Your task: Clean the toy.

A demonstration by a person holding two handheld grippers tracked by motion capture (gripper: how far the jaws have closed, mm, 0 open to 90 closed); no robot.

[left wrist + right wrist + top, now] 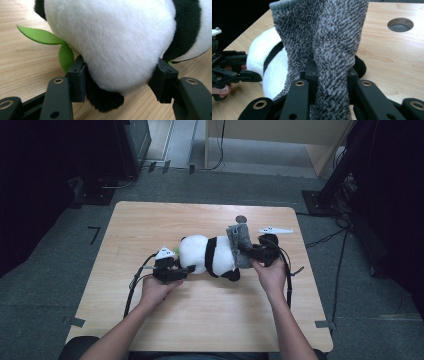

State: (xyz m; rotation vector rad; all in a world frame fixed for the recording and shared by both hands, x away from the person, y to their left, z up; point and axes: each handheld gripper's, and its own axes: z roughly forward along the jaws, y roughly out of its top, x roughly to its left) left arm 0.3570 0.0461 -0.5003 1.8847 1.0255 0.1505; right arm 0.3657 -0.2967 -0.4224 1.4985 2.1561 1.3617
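Left hand-held gripper [186, 269] clamped on plush panda [207, 255] mid-bench; right hand-held gripper [248, 252] pinching grey sock [239, 241], wrists angled inward.

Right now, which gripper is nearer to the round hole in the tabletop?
Right. The right gripper, pinching the grey sock, sits just below the hole; the left gripper grips the plush panda farther left.

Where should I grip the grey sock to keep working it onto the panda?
Grip the grey sock on a pinched fold of its loose fabric, coming from the right end of the panda. There it bunches up off the plush, so the right gripper fingers can close on cloth alone.
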